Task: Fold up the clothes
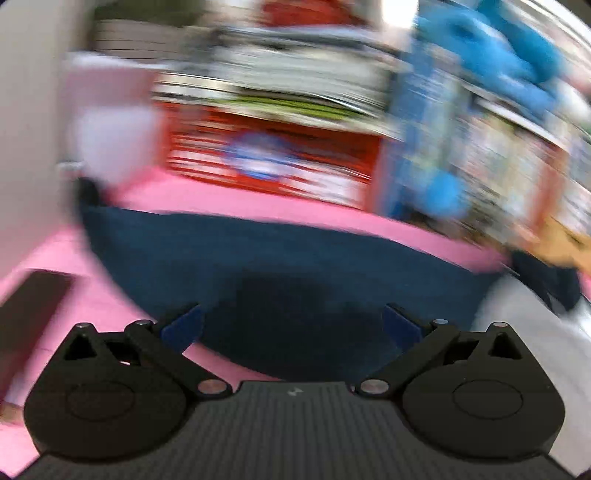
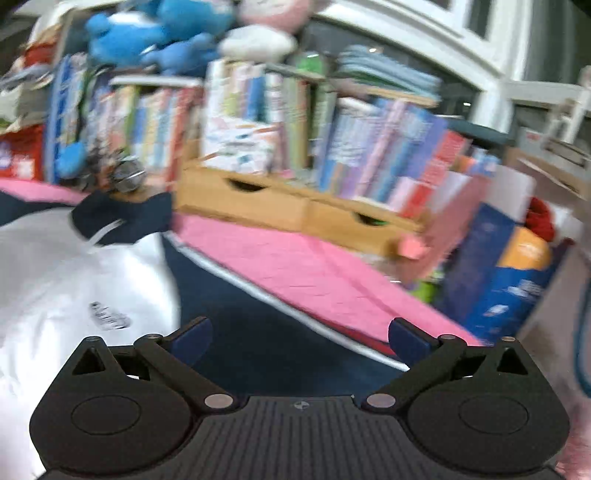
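Currently both grippers stand with jaws spread wide and nothing between the pads. The left gripper is above the navy garment, which lies flat on the pink cover. The right gripper is over the navy garment's edge, beside its white panel with a small printed logo. Behind the pink cover stand a wooden drawer unit, a row of books and blue plush toys. Both views are motion-blurred.
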